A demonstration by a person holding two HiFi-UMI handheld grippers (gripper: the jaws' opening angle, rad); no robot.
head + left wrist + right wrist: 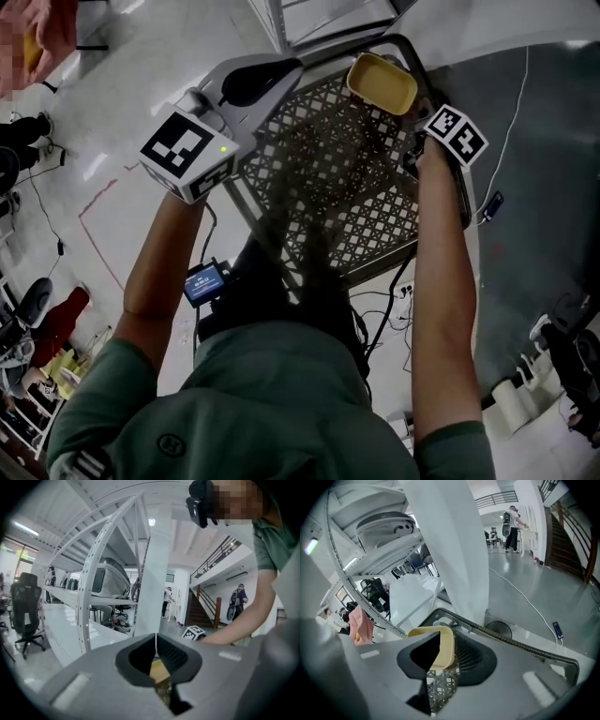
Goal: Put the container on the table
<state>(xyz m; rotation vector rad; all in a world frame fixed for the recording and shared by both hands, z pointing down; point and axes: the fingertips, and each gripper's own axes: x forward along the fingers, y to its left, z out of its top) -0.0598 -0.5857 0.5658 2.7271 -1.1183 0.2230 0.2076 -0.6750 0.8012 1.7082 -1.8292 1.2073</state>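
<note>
A shallow yellow container [382,82] sits on the far end of the black lattice table [328,187]. My right gripper [414,111] is at the container's right edge, mostly hidden under its marker cube [456,133]. In the right gripper view the jaws of my right gripper [446,638] stand open, with the container's [440,644] rim in the gap between them and no pad pressing on it. My left gripper [289,66] hovers over the table's far left corner. Its jaws [156,641] meet at a thin seam with nothing held; the container [159,672] shows below them.
A white shelving frame [93,597] and a white column [450,550] stand just beyond the table. The table's dark rim [511,640] curves past the container. Cables [506,131] run over the grey floor on the right. An office chair [28,611] stands far left.
</note>
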